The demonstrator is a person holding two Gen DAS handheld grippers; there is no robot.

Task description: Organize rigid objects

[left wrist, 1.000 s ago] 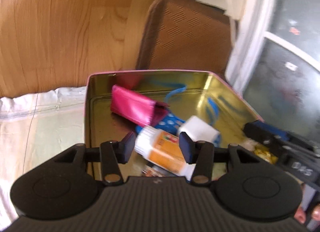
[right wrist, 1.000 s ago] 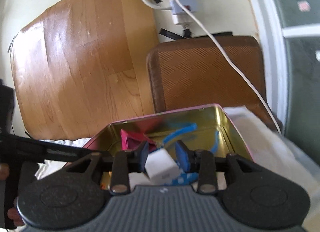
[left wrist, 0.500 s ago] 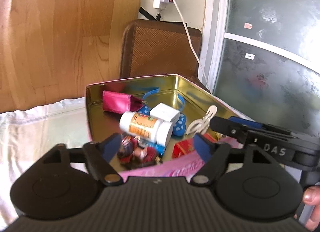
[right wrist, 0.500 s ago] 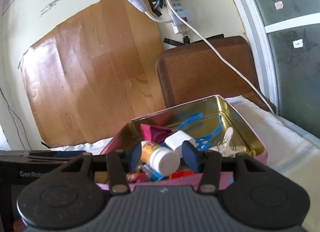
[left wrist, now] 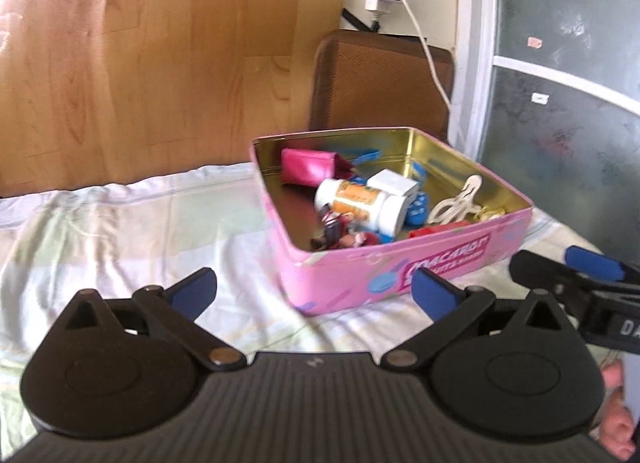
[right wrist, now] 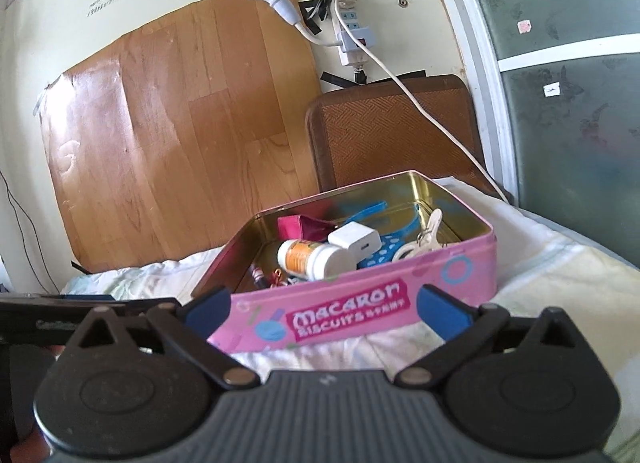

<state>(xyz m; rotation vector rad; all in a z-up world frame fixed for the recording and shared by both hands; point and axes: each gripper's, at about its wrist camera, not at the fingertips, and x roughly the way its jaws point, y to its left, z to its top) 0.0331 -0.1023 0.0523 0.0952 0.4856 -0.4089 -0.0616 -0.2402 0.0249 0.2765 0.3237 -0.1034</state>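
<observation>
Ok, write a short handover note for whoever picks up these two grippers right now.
Left gripper: jaws opening, nothing between them.
Right gripper: jaws opening, nothing between them.
The pink tin sits open on the bedsheet. Inside lie the pill bottle, white charger, pink pouch, a white clip and other small bits.
Done: those things are in the tin.
Left: no loose items in view; no lid in view.

A pink tin [right wrist: 360,305] with a gold inside holds a white bottle [right wrist: 316,259] with an orange label, a magenta pouch [left wrist: 308,169] and a white charger [right wrist: 354,241]. The cloth [left wrist: 120,231] beneath is pale green and white, and the wall panel [right wrist: 180,123] shows brown wood grain.
</observation>
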